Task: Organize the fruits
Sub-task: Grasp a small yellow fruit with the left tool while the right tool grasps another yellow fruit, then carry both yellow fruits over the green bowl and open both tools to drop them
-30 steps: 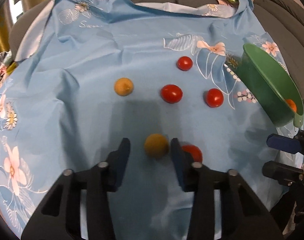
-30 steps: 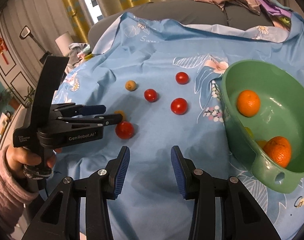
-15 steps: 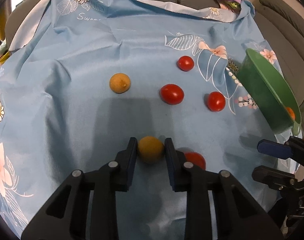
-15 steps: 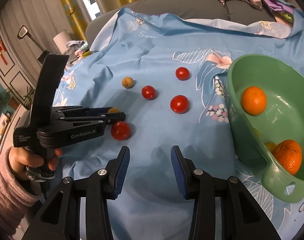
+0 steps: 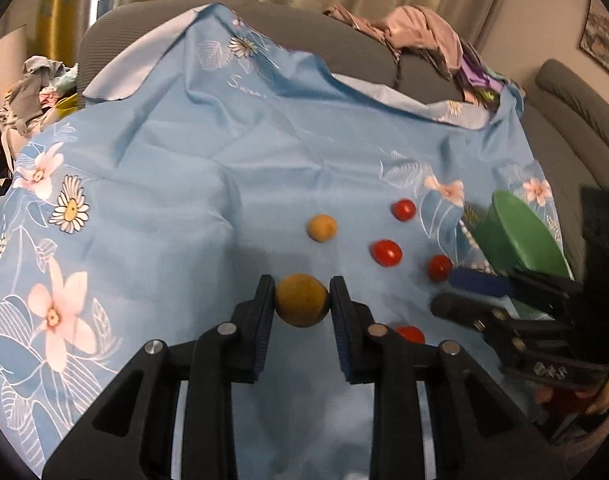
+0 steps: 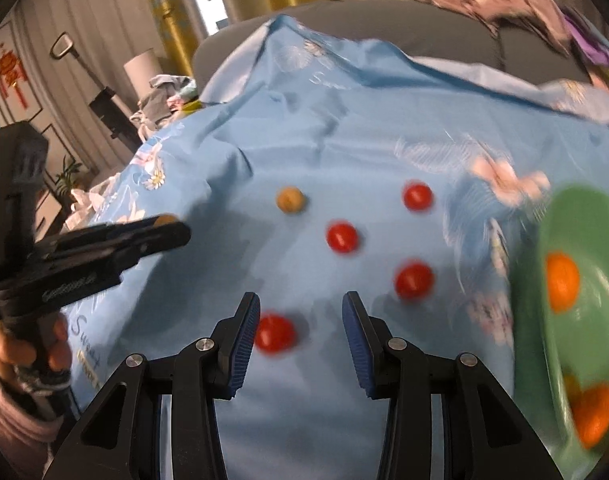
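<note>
My left gripper (image 5: 301, 300) is shut on a round yellow-brown fruit (image 5: 301, 301) and holds it above the blue cloth (image 5: 184, 200). A second yellow-brown fruit (image 5: 322, 228) and several red tomatoes (image 5: 386, 253) lie on the cloth. My right gripper (image 6: 300, 308) is open and empty, with a red tomato (image 6: 275, 333) just inside its left finger. The green bowl (image 6: 608, 224) at the right holds oranges (image 6: 561, 282). The left gripper (image 6: 168, 226) also shows in the right wrist view, lifted at the left.
The cloth covers a grey sofa (image 5: 152, 20). A pile of clothes (image 5: 416, 36) lies on the sofa back. More clothes (image 5: 36, 80) are heaped at the far left. A white lamp (image 6: 142, 70) stands beyond the sofa.
My left gripper closed on the yellow-brown fruit and lifted it off the cloth. My right gripper moved left and forward over the near tomato; the bowl now sits further right.
</note>
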The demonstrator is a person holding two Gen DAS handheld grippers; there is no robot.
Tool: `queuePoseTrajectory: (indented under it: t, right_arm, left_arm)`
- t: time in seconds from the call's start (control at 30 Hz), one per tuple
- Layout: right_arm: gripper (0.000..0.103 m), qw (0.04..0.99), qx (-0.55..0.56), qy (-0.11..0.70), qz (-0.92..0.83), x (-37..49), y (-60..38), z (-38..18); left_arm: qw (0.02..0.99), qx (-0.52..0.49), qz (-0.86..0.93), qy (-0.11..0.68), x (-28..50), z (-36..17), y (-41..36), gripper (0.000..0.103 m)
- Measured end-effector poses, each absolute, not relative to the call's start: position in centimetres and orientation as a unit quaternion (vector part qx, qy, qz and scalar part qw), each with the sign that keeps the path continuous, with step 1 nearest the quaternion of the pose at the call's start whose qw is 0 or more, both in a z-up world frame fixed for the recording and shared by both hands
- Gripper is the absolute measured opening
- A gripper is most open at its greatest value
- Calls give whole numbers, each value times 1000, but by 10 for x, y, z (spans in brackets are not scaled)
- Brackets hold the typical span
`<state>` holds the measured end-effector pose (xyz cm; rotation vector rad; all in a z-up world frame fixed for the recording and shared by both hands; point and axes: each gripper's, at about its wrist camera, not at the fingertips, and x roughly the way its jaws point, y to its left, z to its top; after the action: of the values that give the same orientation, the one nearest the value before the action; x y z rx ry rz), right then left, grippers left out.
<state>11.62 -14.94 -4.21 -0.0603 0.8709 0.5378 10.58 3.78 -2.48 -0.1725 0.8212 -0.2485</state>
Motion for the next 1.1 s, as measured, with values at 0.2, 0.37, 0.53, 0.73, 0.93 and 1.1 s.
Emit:
queuePoseTrajectory:
  t: [0.2,0.37,0.53,0.73,0.93,1.1]
  right_arm:
    - [43,871,-67,412,259,161,-108,-44]
    - [43,861,-96,433,250,191,-81,-62]
    - [43,854,-116,448,240,206,-68,-75]
    - [28,847,-116,463,236,211,-66,-84]
    - [28,855,-113,445,242,192,-72,-71]
    - [28,866,-100,423,247,159,-87,-52]
  left_arm:
    - [908,-93,-118,391,111,-22,53,28]
    - [909,-96,-117,389,114,-22,60,28]
    - [908,-93,-120,390,118,-25,61,28]
    - [907,-93,-120,393,119,-28,61,28]
    - [908,-88,-120,391,114,-23,59,28]
    - [907,-86,-124,392,103,-18,55,28]
